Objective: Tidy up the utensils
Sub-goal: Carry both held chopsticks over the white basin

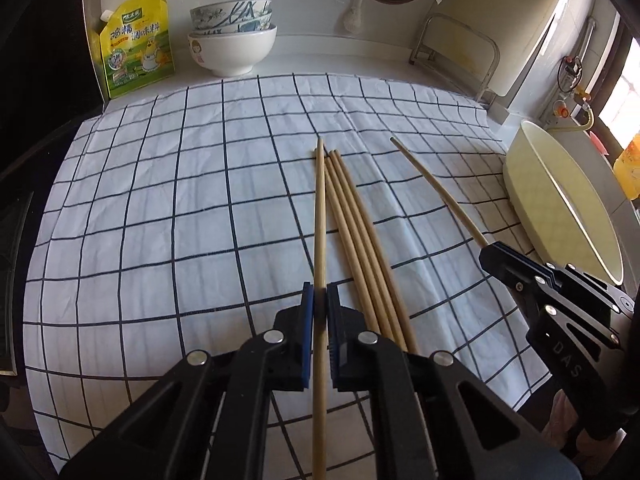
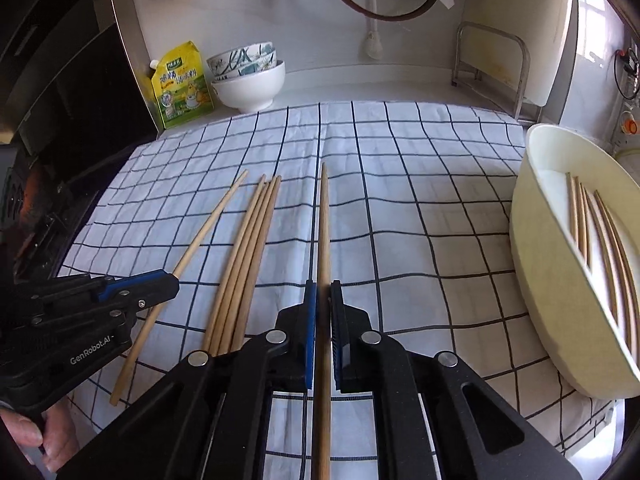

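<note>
Left wrist view: left tongs [image 1: 319, 312] pinch one pale wooden chopstick [image 1: 319, 216], pads pressed on its shaft, tip pointing toward the far edge of the worktop. Just right of it a bundle of four chopsticks [image 1: 360, 240] lies flat on the checked cloth [image 1: 160, 200]. Right tongs [image 1: 490, 254] clamp a second single chopstick [image 1: 436, 192] near the cloth's right edge, beside the cream tray [image 1: 520, 184]. The cloth's left half is bare. Stacked bowls [image 1: 232, 36] and a yellow pouch [image 1: 136, 48] stand at the far left corner.

Right wrist view: right tongs [image 2: 323, 312] are closed on their chopstick [image 2: 324, 232], angled downward. The bundle [image 2: 248, 256] lies to the left; beyond it the left tongs [image 2: 170, 280] grip theirs [image 2: 208, 220]. The tray [image 2: 532, 248] at the right edge holds more chopsticks [image 2: 600, 240]. A hand [image 2: 48, 440] shows at lower left.
</note>
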